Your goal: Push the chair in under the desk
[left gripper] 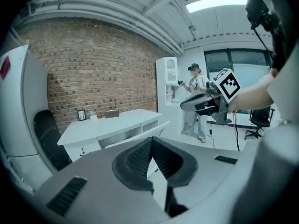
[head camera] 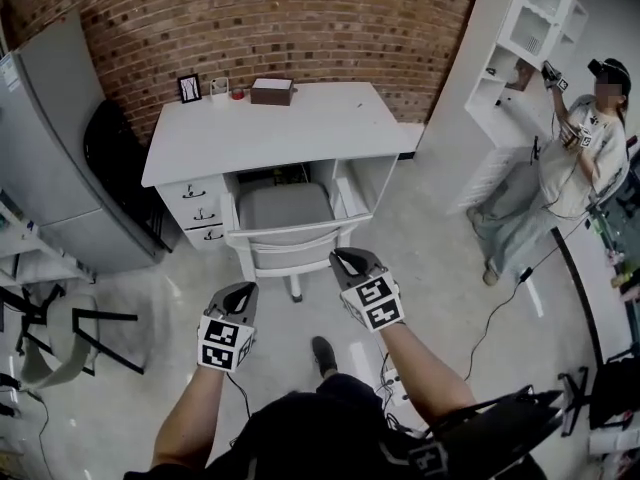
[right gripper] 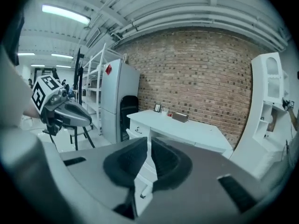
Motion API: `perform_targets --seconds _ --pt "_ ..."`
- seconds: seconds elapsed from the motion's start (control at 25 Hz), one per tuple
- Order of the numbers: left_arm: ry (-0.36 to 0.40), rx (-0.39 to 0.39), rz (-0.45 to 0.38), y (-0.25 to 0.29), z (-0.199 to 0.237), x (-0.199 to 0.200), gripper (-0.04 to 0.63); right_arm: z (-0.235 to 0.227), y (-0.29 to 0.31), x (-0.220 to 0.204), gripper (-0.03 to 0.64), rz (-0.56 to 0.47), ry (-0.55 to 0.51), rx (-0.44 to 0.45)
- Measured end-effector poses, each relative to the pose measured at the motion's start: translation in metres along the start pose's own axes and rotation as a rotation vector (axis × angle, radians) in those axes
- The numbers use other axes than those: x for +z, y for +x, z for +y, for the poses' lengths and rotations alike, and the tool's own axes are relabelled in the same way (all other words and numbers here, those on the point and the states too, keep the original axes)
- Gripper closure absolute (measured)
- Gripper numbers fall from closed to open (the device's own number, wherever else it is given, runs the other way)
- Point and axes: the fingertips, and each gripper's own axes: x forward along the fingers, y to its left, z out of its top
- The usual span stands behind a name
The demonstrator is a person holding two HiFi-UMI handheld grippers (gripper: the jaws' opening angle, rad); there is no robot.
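Chair [head camera: 287, 215] stands with its grey seat inside the kneehole of the desk [head camera: 300, 128], between the drawers [head camera: 203, 211] and the open side compartment [head camera: 365, 183]. Its white back is just outside the desk's front edge.

We hold both grippers in front of that back, near it but not touching it. Our left gripper [head camera: 244, 290] has its jaws pressed together with nothing between them. Our right gripper [head camera: 346, 260] also has its jaws drawn together and empty.

On the white desktop, along the far edge, we see a small picture frame [head camera: 189, 87] and a brown box [head camera: 271, 90], with the rest of the top bare. The desk backs onto a brick wall [head camera: 250, 13]. To its left we see a grey fridge [head camera: 60, 158] with a black chair [head camera: 120, 153] between it and the desk. A white shelf unit [head camera: 525, 28] stands at the right, and a person [head camera: 585, 153] is beside it, well away from us.

The floor [head camera: 130, 398] is pale grey and glossy. A stool [head camera: 60, 340] stands at the left and a cable [head camera: 505, 303] trails across at the right. Overhead, the right gripper view shows a ribbed ceiling [right gripper: 196, 8] with a strip light [right gripper: 65, 14].
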Motion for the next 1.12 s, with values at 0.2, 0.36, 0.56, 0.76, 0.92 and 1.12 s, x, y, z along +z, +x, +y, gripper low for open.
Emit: perform_targets --seconds 0.2,0.36,0.56,0.76,0.92,1.12 --pt "-0.069 0.029 -0.053 -0.035 -0.007 0.009 0.588 0.013 -0.036 0.011 0.597 -0.035 0.069 -0.052" --pt "-0.099 0.042 -0.083 -0.059 -0.011 0.013 0.589 0.024 -0.059 0.016 0.603 -0.048 0.061 -0.082" --pt "-0.157 0.025 -0.136 -0.087 -0.014 0.025 0.589 0.038 -0.084 0.032 0.606 -0.092 0.086 -0.094" --pt "-0.131 0.056 -0.194 -0.106 -0.022 0.048 0.589 0.048 -0.106 0.05 0.607 -0.143 0.116 -0.079" --pt "-0.122 0.101 -0.226 -0.12 -0.023 0.06 0.589 0.053 -0.118 0.059 0.607 -0.166 0.118 -0.066" --pt "-0.141 0.151 -0.244 -0.123 -0.027 0.067 0.589 0.043 -0.125 0.064 0.607 -0.192 0.115 -0.059"
